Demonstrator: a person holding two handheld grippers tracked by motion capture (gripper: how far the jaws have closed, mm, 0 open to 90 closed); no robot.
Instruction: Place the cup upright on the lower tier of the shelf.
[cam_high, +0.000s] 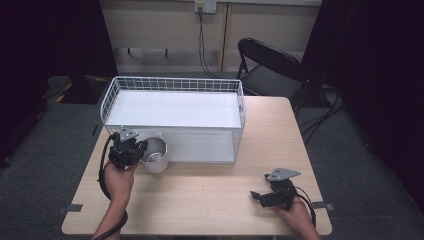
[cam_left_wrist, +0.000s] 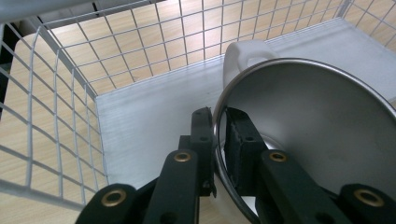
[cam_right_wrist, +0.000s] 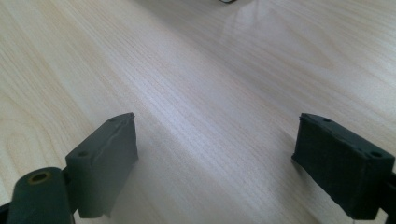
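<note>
The left gripper (cam_left_wrist: 219, 140) pinched the steel cup's (cam_left_wrist: 317, 135) rim between its fingers beside the wire basket (cam_high: 172, 90), apparently to carry it, while the right gripper (cam_right_wrist: 215, 163) rested on the worktop (cam_high: 210, 190), fingers spread.

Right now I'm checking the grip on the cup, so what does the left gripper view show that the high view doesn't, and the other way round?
Left gripper view alone: the left gripper pinches the cup wall at the rim, one pad inside, one outside, and the cup's white handle faces the rack.

High view alone: the right gripper open above the bare table, the whole rack, and a black chair behind.

Both: the left gripper shut on the steel cup, at the white wire rack's front corner on the wooden table.
</note>
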